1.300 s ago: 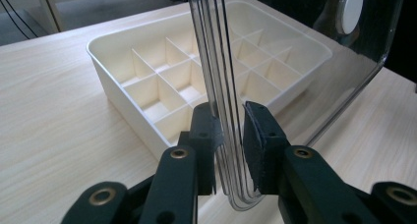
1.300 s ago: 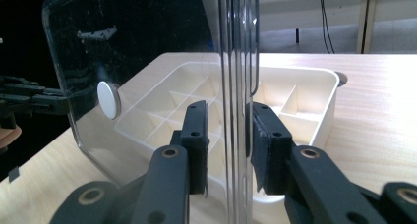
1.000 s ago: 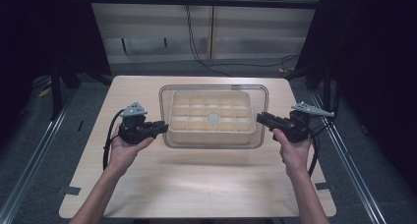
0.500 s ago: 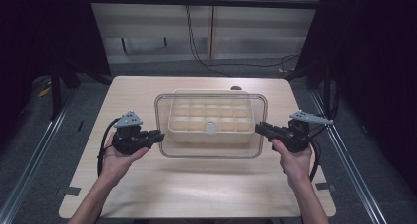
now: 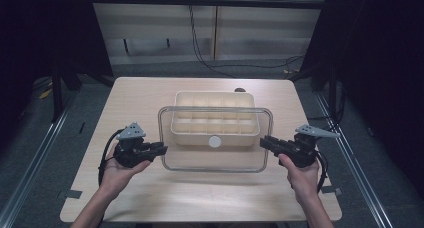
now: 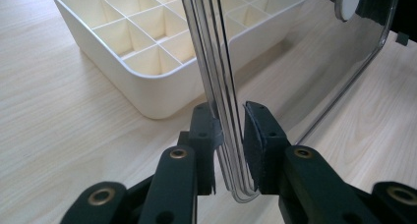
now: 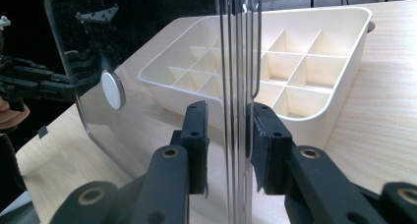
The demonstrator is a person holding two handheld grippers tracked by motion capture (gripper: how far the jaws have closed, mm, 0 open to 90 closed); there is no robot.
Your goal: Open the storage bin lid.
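**Clear lid held at both ends, lifted clear of divided tray**

Nearest the person, two hands enter from the bottom edge of the high view. The left gripper (image 5: 161,149) and the right gripper (image 5: 265,141) face each other across the wooden table (image 5: 150,95).

Left gripper (image 6: 228,135): jaws narrowed onto the rim of the clear lid (image 6: 216,71), which stands between the pads; the left pad touches it, the right pad sits just beside it.

Right gripper (image 7: 228,135): jaws set either side of the lid (image 7: 238,62) edge. Small gaps show at both pads, so firm contact cannot be confirmed.

Between the grippers, the lid (image 5: 215,160) spans the gap, with a white round knob (image 5: 214,141) at its middle. In both gripper views it appears raised above the table surface.

Beyond it, the cream divided tray (image 5: 215,100) rests on the table, uncovered, its compartments empty. The lid overlaps the tray's near portion in the high view.

Farthest off, cables (image 5: 200,43) hang down a pale wall panel.
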